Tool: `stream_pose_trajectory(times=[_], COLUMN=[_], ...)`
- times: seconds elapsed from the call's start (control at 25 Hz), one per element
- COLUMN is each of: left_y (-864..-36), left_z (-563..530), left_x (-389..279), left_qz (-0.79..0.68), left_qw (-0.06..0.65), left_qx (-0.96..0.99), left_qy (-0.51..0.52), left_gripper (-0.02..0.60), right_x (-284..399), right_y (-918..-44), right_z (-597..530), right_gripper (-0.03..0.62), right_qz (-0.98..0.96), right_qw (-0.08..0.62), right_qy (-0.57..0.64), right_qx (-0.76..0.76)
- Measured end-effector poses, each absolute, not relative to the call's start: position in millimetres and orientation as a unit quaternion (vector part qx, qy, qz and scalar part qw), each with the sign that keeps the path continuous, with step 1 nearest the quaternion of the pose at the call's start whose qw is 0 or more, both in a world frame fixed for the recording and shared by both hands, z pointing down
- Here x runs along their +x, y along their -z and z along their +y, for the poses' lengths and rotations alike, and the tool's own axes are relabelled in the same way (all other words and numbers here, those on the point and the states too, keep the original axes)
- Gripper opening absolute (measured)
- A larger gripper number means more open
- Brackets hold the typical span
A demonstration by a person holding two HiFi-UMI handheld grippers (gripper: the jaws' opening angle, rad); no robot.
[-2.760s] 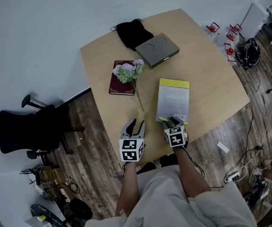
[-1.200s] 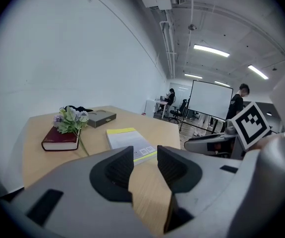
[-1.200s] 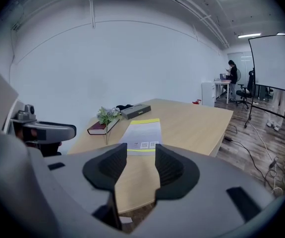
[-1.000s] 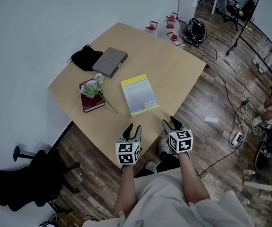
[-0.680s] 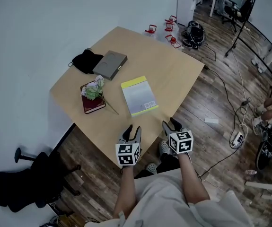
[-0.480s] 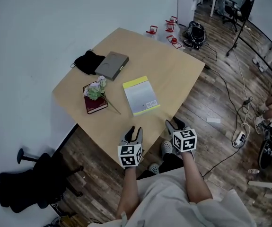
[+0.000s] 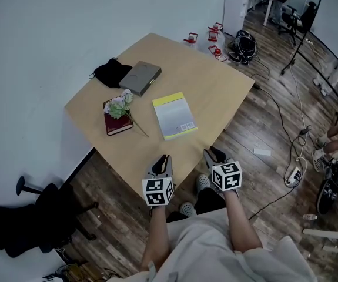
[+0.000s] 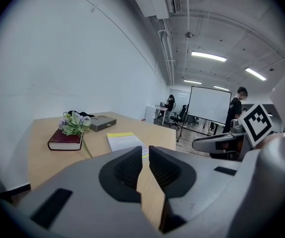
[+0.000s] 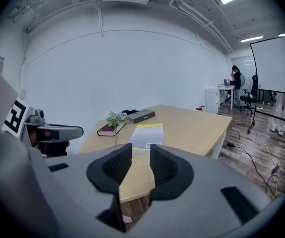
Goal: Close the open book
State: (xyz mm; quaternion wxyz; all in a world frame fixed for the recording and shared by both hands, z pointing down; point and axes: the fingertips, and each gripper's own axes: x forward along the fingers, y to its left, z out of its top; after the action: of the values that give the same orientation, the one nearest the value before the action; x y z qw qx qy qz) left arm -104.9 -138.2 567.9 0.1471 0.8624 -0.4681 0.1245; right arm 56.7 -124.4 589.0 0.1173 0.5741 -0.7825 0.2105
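Pale wooden surface (image 7: 216, 90) fills the upper middle of the head view, backed by a white wall and ringed by dark plank floor; the book (image 7: 174, 116) of your task lies flat near the middle of that surface, already closed, light cover up, with a yellow band along its far edge; just left of it in the frame sits a dark red book (image 7: 113, 126) with a sprig of flowers (image 7: 120, 104) resting on it, the stem trailing towards the closed book; higher up are a flat grey case (image 7: 141, 78) and a black cloth (image 7: 111, 72) against its left corner; a black office chair (image 7: 24, 231) stands at the lower left; your left gripper (image 7: 163, 159) and right gripper (image 7: 214, 154) hover at the lower middle, by the near edge of the surface, well apart from the book; in the left gripper view your fingers (image 8: 127, 167) have just been closing and stand narrow, a thin slit with nothing between them; in the right gripper view your fingers (image 9: 115, 167) have also just been closing, leaving a somewhat wider gap, likewise empty
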Motion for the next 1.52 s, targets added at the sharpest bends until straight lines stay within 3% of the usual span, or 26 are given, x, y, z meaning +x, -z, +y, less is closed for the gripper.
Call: stream_pose_trajectory(times=[0.36, 1.52], left_y=[-565.3, -563.8], left_z=[-132.3, -114.5], left_x=[-111.2, -116.1], left_qz=[-0.471, -0.455], left_qw=[0.148, 0.143], left_qx=[0.863, 0.872], left_qy=[-0.109, -0.106], left_gripper=[0.026, 0.025], right_x=[58.5, 42.2], right_y=[-586.7, -582.1], right_z=[-119.8, -111.5], right_gripper=[0.011, 0.008], right_qz=[-0.779, -0.794], right_qw=[0.124, 0.138], right_qy=[-0.194, -0.187], right_qx=[0.583, 0.562])
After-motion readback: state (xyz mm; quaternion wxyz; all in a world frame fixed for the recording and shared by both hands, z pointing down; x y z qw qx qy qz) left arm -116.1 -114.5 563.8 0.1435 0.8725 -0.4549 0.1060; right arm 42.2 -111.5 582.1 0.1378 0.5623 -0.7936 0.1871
